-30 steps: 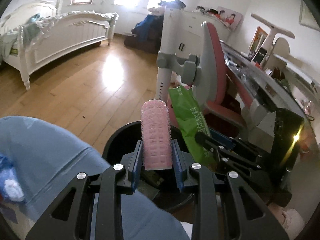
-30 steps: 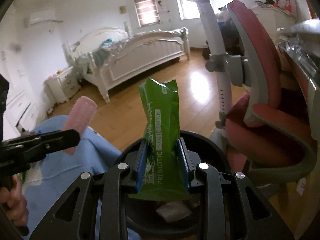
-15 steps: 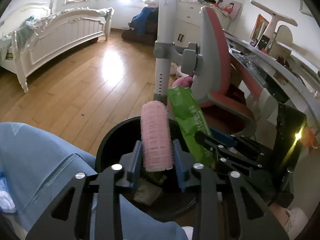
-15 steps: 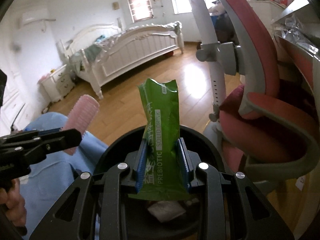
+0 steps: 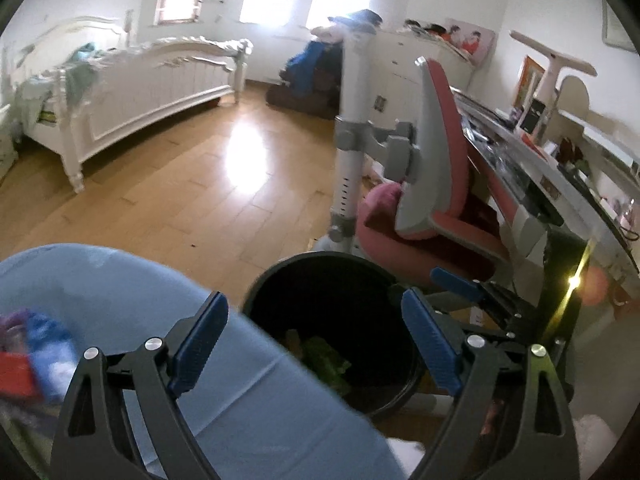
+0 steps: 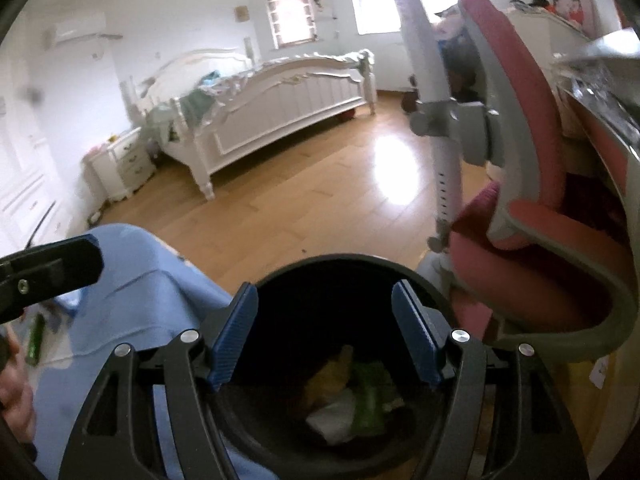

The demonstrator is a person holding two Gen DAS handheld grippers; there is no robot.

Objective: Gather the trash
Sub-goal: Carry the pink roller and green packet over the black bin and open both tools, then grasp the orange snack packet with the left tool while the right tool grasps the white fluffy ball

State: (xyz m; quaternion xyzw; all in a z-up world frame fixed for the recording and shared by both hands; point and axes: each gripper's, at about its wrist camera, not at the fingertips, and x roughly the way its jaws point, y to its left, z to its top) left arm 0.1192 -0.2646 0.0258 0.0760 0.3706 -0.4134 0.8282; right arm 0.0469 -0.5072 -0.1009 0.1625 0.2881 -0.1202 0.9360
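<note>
Both grippers [image 5: 314,340] [image 6: 324,332] gape empty above black bin [image 6: 436,292] holding green wrapper [image 6: 368,400].

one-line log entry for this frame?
phase: release done | left gripper: open, empty | right gripper: open, empty, over bin | green packet: in bin | pink roller: not visible
</note>
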